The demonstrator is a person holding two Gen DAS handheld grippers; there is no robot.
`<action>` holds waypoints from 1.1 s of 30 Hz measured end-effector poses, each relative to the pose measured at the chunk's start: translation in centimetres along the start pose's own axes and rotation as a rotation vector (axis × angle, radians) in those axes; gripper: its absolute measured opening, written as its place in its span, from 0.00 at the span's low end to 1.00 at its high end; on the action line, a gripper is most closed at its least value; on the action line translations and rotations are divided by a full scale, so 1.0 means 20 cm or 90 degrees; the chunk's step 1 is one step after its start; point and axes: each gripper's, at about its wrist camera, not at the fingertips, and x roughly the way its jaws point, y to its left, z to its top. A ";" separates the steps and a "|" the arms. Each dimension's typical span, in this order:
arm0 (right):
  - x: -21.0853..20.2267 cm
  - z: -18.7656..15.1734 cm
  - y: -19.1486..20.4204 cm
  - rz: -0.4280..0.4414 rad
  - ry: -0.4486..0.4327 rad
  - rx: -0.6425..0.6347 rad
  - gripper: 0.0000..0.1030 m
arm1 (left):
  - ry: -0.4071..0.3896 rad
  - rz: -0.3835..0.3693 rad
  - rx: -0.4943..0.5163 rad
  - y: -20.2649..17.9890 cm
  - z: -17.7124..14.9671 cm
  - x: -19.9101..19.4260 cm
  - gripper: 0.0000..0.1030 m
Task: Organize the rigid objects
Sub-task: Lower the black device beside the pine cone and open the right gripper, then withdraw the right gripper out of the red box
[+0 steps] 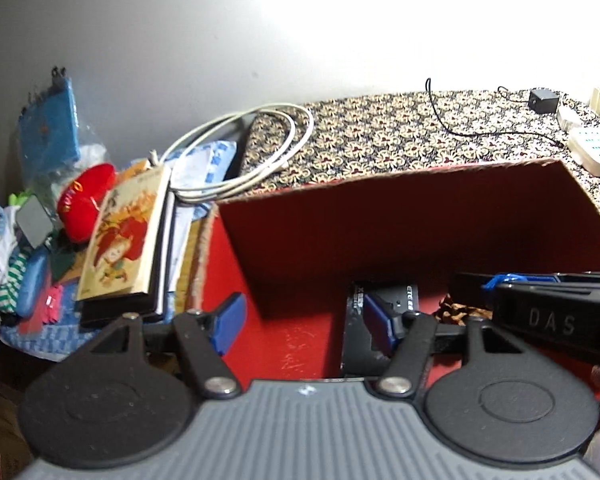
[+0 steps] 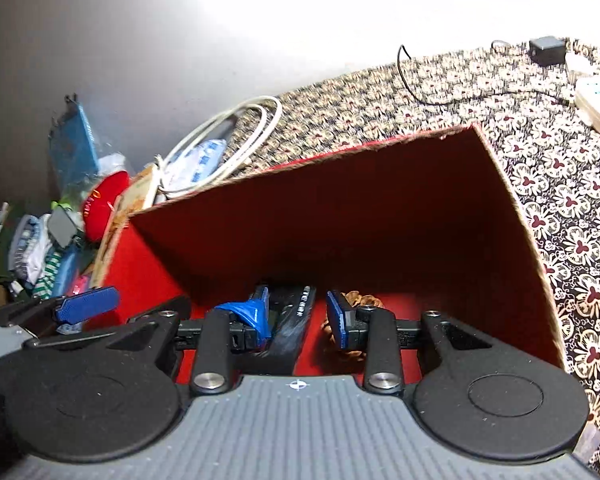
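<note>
An open red cardboard box [image 1: 420, 216] stands on a patterned cloth; it also shows in the right wrist view [image 2: 340, 216]. A black flat device with white print [image 1: 364, 320] lies on its floor, seen too in the right wrist view [image 2: 292, 320]. My left gripper [image 1: 304, 320] is open and empty, its jaws astride the box's left wall. My right gripper [image 2: 300, 316] is open over the box floor, above the black device, touching nothing I can see. It shows from the side in the left wrist view [image 1: 548, 304]. A brown patterned item [image 2: 360, 300] lies beside the device.
Left of the box lies a pile: an illustrated book [image 1: 124, 236] on black books, a red cushion [image 1: 84, 200], a coiled white cable [image 1: 244, 152], clothes and a blue bag [image 1: 52, 132]. A black adapter [image 1: 544, 100] with cable and a white power strip [image 1: 596, 148] lie at the back right.
</note>
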 end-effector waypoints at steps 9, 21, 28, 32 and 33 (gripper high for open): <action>-0.23 -0.08 0.07 0.029 -0.061 -0.015 0.16 | -0.012 -0.004 -0.016 0.03 -0.07 -0.25 0.66; -0.45 -0.23 0.16 0.056 -0.116 -0.050 0.16 | -0.020 0.011 -0.007 -0.01 -0.23 -0.50 0.71; -0.53 -0.32 0.15 0.054 -0.127 -0.062 0.16 | 0.008 0.006 -0.010 -0.01 -0.34 -0.55 0.72; -0.55 -0.37 0.14 0.048 -0.122 -0.069 0.17 | 0.022 -0.003 -0.014 -0.02 -0.39 -0.56 0.74; -0.55 -0.38 0.13 0.046 -0.119 -0.071 0.17 | 0.026 -0.005 -0.015 -0.02 -0.40 -0.56 0.74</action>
